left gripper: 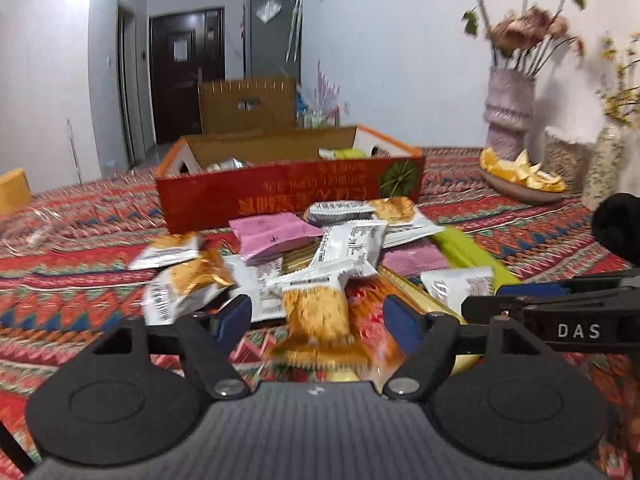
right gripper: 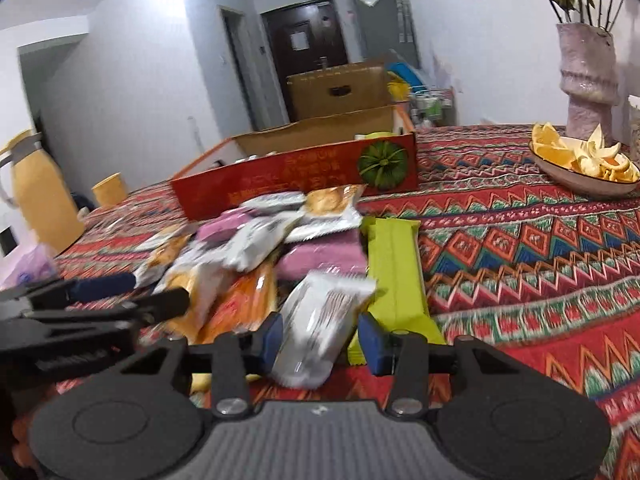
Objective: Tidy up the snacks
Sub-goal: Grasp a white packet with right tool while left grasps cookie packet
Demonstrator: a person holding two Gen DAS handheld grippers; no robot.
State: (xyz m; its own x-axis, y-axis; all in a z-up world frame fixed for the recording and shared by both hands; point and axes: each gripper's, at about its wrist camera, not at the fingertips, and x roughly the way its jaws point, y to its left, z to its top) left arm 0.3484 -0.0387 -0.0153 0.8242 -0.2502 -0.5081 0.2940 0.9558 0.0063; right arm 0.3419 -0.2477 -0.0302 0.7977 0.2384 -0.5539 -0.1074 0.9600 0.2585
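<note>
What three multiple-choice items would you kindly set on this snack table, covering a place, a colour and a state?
1. Where does the bowl of orange peel stand?
A. on the floor
B. beside the pink vase
C. on a chair

2. What colour is the long packet at the right edge of the snack pile?
A. blue
B. black
C. green

3. In what state is the red box?
A. taped shut
B. open at the top
C. flattened

Answers:
1 B, the bowl sits on the tablecloth right by the vase's foot.
2 C, its wrapper is bright lime green.
3 B, its bare cardboard inside shows, with snacks in it.
</note>
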